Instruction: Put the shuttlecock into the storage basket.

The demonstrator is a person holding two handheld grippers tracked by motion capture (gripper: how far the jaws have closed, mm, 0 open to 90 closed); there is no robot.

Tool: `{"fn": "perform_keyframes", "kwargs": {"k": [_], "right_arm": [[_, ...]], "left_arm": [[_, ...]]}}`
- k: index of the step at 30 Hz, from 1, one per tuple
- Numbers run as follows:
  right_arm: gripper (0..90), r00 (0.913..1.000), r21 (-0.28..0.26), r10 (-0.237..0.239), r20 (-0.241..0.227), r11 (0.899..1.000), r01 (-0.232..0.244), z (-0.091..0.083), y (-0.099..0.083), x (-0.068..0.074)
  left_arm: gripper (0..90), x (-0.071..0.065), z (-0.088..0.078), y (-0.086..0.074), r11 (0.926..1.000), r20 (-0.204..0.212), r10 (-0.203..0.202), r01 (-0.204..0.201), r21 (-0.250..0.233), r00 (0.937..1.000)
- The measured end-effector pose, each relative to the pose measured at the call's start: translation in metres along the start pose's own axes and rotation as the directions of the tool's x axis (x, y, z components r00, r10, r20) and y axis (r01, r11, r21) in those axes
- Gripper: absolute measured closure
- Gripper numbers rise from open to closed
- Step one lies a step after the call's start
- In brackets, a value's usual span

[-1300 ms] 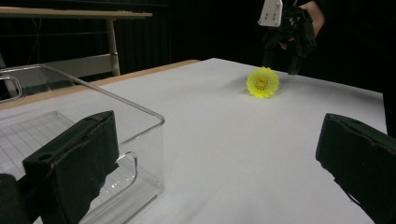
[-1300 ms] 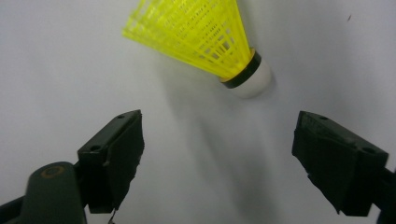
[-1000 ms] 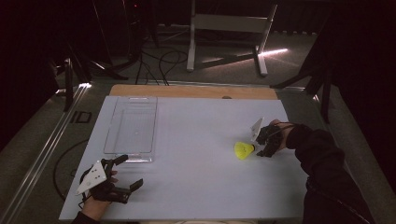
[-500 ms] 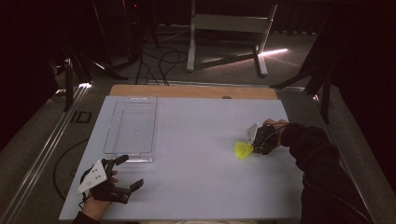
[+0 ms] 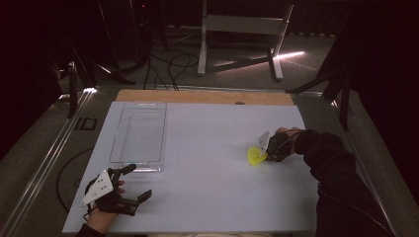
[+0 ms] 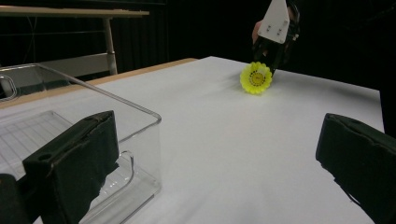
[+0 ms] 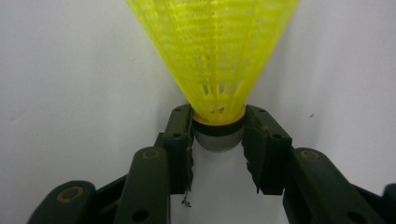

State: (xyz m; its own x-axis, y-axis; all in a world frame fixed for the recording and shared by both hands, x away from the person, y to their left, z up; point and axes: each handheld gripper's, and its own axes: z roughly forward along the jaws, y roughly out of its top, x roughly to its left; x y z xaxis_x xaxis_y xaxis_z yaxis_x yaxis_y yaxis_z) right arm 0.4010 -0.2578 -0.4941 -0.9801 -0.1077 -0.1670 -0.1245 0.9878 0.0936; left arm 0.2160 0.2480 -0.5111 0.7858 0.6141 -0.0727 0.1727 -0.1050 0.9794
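A yellow plastic shuttlecock [image 5: 256, 157] lies on its side on the white table [image 5: 207, 148], right of the middle. My right gripper [image 5: 267, 156] comes in from the right and is shut on its grey cork end. In the right gripper view its jaws have just been closing and both pads [image 7: 180, 135] press the cork of the shuttlecock [image 7: 215, 46]. The left gripper view shows the shuttlecock [image 6: 256, 78] skirt-on, with the right gripper [image 6: 272, 63] behind it. My left gripper [image 5: 139, 181] rests near the front left edge, open with nothing between its fingers [image 6: 70, 163].
A clear plastic tray [image 5: 136, 164] stands at the left of the table, just beyond my left gripper; its near corner [image 6: 140, 140] sits beside the left jaw. A wooden strip [image 5: 202, 96] edges the far side. Stands and cables lie on the floor beyond.
The right gripper has edged left up to the shuttlecock and closed its jaws on the cork. The shuttlecock and the left hand have stayed where they were.
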Motion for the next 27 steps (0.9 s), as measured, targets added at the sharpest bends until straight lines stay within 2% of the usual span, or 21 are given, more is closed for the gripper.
{"fn": "perform_keyframes", "kwargs": {"k": [3, 8, 11, 13, 19, 20, 21, 22, 23, 24, 27], "right_arm": [[64.5, 1.0, 0.002, 0.007, -0.003, 1.0, -0.006, -0.003, 0.0, -0.001], [64.9, 0.9972, -0.024, 0.049, -0.057, 0.998, -0.05, -0.011, 0.0, -0.001], [64.9, 0.9959, -0.023, 0.061, -0.066, 0.998, -0.063, -0.013, 0.001, -0.001], [64.9, 0.9929, -0.034, 0.086, -0.082, 0.995, -0.089, -0.015, 0.001, 0.0], [64.9, 0.9914, -0.02, 0.093, -0.093, 0.995, -0.095, -0.018, 0.005, 0.003], [64.9, 0.9875, -0.003, 0.123, -0.098, 0.992, -0.124, -0.021, 0.009, 0.003], [64.9, 0.9875, -0.003, 0.123, -0.098, 0.992, -0.124, -0.021, 0.009, 0.003], [65.0, 0.9828, -0.002, 0.159, -0.094, 0.987, -0.16, -0.024, 0.012, 0.003], [65.0, 0.9828, -0.002, 0.159, -0.094, 0.987, -0.16, -0.024, 0.012, 0.003], [64.9, 0.9771, -0.001, 0.188, -0.099, 0.982, -0.189, -0.026, 0.014, 0.004], [65.0, 0.9768, -0.005, 0.19, -0.099, 0.981, -0.192, -0.029, 0.016, 0.005]], "left_arm": [[0.5, 0.0, 0.0, 0.0, 1.0, 0.0, -0.001, 0.001, -0.001, 1.0], [0.4, 0.0, 0.0, 0.0, 1.0, 0.0, -0.001, 0.001, 0.0, 1.0], [0.5, 0.0, 0.0, 0.0, 1.0, -0.002, 0.001, -0.001, 0.002, 1.0], [0.5, 0.0, 0.0, 0.0, 1.0, -0.002, -0.001, 0.001, 0.005, 1.0], [0.5, 0.0, 0.0, 0.001, 0.9999, -0.007, -0.004, 0.004, 0.015, 1.0], [0.4, -0.001, 0.0, 0.001, 0.9999, -0.007, -0.004, 0.004, 0.015, 1.0], [0.5, -0.001, 0.0, 0.001, 0.9999, -0.007, -0.004, 0.004, 0.015, 1.0], [0.4, -0.001, 0.0, 0.001, 0.9999, -0.006, -0.003, 0.003, 0.017, 1.0], [0.5, -0.001, 0.0, 0.001, 0.9999, -0.006, -0.003, 0.003, 0.017, 1.0], [0.4, -0.001, 0.0, 0.001, 0.9998, -0.005, -0.005, 0.005, 0.017, 1.0], [0.5, -0.001, 0.0, 0.001, 0.9998, -0.005, -0.007, 0.007, 0.019, 1.0]]}}
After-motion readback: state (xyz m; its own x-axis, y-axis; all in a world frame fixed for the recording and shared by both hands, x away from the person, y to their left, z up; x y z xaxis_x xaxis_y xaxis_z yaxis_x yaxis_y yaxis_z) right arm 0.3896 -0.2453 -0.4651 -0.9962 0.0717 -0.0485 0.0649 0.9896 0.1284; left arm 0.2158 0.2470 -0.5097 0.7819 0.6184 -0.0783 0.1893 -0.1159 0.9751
